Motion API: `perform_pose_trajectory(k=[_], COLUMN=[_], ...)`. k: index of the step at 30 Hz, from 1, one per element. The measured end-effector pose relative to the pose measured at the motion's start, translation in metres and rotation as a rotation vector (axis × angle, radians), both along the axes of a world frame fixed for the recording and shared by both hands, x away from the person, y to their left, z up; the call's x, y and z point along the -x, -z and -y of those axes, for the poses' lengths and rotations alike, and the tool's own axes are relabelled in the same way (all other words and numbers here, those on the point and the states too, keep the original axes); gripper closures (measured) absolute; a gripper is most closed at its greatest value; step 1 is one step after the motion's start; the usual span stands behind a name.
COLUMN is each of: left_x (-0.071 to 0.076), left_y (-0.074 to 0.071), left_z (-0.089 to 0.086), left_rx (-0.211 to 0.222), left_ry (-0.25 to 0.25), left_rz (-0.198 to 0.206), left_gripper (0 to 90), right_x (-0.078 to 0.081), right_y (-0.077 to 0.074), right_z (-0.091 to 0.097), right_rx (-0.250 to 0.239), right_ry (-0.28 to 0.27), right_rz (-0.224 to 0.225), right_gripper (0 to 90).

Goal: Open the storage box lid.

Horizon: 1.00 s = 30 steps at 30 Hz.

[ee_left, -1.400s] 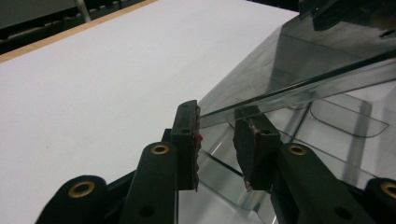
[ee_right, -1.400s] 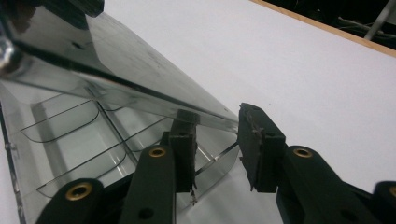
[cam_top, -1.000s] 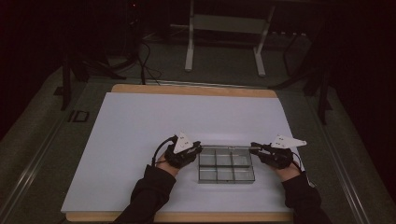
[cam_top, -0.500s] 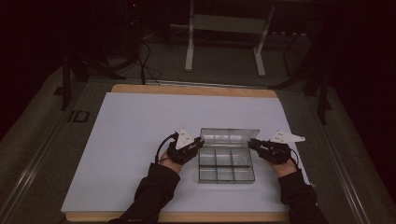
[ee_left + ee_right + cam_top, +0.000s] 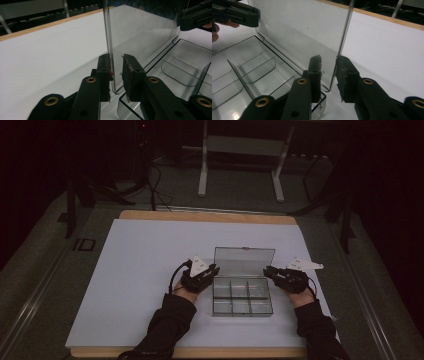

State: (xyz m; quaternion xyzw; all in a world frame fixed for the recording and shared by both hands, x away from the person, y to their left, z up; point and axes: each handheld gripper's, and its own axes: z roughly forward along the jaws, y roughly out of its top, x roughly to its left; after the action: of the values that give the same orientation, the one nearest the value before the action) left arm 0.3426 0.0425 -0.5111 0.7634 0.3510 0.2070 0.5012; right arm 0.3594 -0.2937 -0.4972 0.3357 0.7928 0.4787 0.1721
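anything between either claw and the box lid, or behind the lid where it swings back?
Nothing visible. The lid stands upright with an edge between each claw's jaws: left claw, right claw. The white table behind it is bare.

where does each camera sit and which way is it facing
High view: above the person's side, looking forward and down on the table; both forearms and grippers show.
Left gripper view: rides the left gripper, facing the lid edge between its jaws.
Right gripper view: rides the right gripper, facing the opposite edge.
Shared: the clear compartment box.
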Motion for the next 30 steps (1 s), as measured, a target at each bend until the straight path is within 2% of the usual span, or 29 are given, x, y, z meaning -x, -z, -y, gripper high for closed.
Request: perform_pose_trajectory(k=[11,14,18,25,30], left_x=[-0.007,-0.009,-0.012,-0.017,-0.019], left_y=[0.002,0.002,0.004,0.007,0.008], left_z=[0.003,0.003,0.005,0.004,0.005], left_rx=[-0.001,0.015,0.016,0.036,0.043], left_ry=[-0.007,-0.012,-0.017,-0.028,-0.038], left_rz=[-0.032,-0.052,-0.067,-0.094,-0.115], left_gripper=[71.3,70.9,67.3,63.0,61.3], right_x=[-0.005,-0.006,-0.008,-0.012,-0.014], right_y=[0.003,0.004,0.006,0.011,0.013], right_z=[-0.003,-0.004,-0.005,-0.009,-0.01], right_rx=[-0.01,-0.011,-0.002,0.005,-0.014], right_ry=[0.019,0.023,0.03,0.05,0.058], right_rz=[-0.025,-0.03,-0.038,-0.07,-0.105], right_gripper=[69.4,68.0,66.8,62.6,60.1])
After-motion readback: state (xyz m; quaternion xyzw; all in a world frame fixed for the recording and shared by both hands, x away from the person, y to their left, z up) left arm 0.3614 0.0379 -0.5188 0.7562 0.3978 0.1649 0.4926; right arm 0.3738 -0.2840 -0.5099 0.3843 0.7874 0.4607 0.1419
